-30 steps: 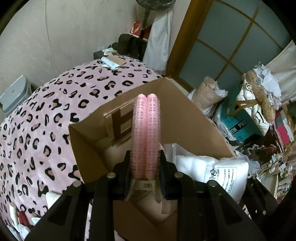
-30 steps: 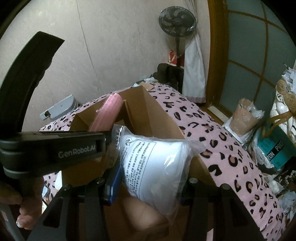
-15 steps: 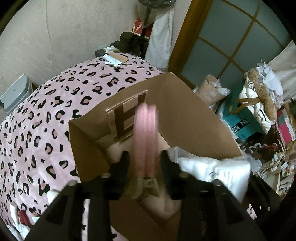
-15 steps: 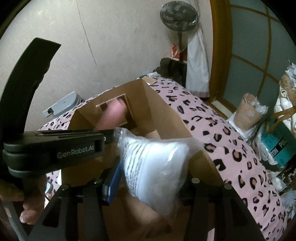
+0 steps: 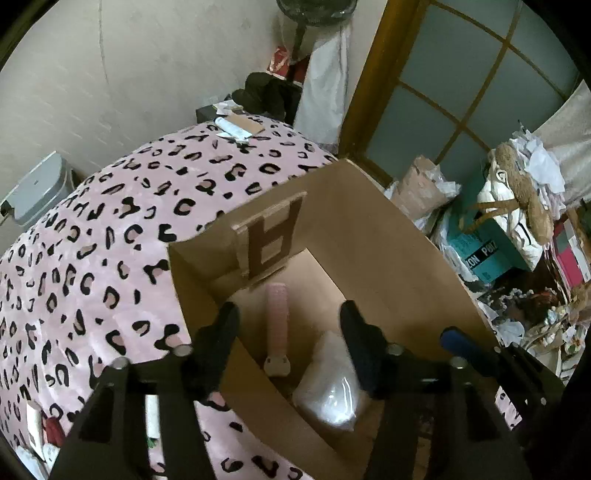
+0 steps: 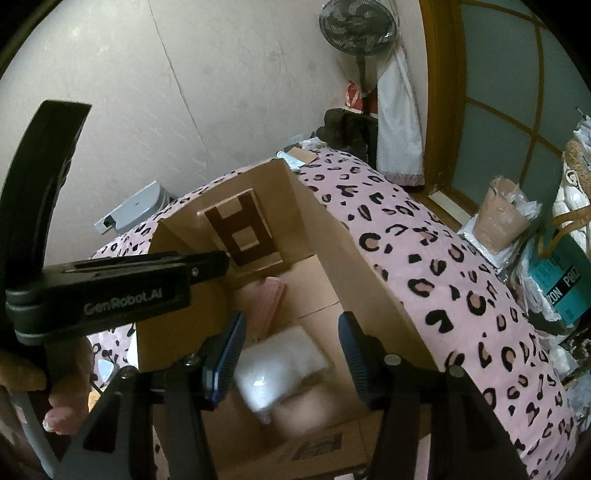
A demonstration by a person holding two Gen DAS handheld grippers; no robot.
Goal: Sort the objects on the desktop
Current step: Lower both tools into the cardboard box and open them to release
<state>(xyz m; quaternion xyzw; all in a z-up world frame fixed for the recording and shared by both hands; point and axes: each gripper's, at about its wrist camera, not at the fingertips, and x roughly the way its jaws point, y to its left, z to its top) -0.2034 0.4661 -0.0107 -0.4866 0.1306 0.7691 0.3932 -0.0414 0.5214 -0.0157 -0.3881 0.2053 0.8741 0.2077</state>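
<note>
An open cardboard box (image 5: 388, 236) stands on the pink leopard-print cover. Inside it lie the pink hair rollers (image 5: 277, 314) and a white plastic-wrapped packet (image 5: 328, 384). My left gripper (image 5: 288, 332) is open and empty above the box's near left wall. In the right wrist view the box (image 6: 332, 236) holds the rollers (image 6: 267, 299) and the blurred packet (image 6: 280, 369). My right gripper (image 6: 291, 343) is open and empty above the packet. The left gripper's body (image 6: 110, 280) crosses the left of that view.
The leopard-print cover (image 5: 92, 258) spreads left of the box, with small items (image 5: 240, 127) at its far end. Bags and clutter (image 5: 498, 229) pile at the right by the sliding door. A fan (image 6: 358, 29) and a grey bin (image 6: 133, 210) stand by the wall.
Both grippers have opened. The pink rollers dropped from the left gripper and the white packet from the right gripper; both now lie inside the box.
</note>
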